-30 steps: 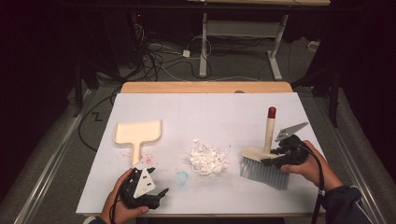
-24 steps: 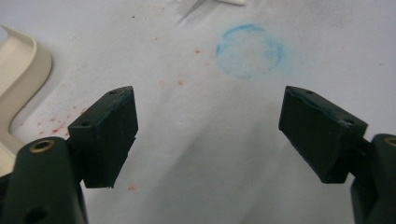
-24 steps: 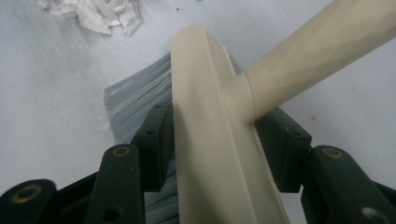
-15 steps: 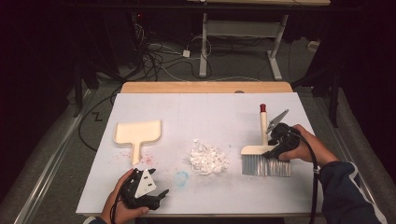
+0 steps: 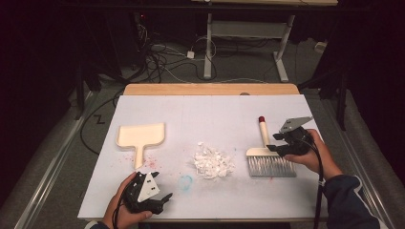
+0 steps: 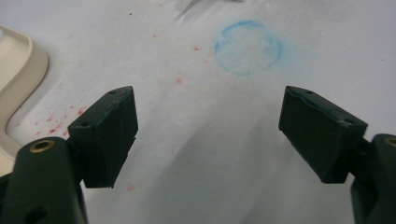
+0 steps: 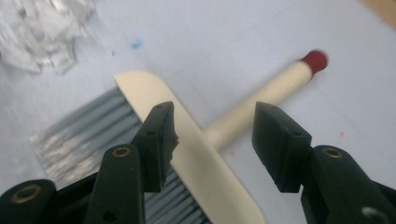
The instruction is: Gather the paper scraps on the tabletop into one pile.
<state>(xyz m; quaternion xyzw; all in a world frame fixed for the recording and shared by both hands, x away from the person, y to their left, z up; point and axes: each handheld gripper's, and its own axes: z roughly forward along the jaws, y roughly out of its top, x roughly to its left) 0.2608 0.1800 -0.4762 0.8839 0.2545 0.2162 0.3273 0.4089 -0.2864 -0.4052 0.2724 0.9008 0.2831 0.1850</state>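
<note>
Here, cream brush (image 5: 267,155), stiff grey bristles.

White table (image 5: 210,109), brush (image 5: 267,157), dustpan (image 5: 141,136), scraps (image 5: 213,161)

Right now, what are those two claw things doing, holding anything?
Left gripper: open, holding nothing.
Right gripper: open over the brush, not gripping it.

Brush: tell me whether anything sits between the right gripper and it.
Nothing visible does. The right gripper hangs open right over the brush, its fingers on either side of the head near the handle joint. The scraps lie off to one side.
</note>
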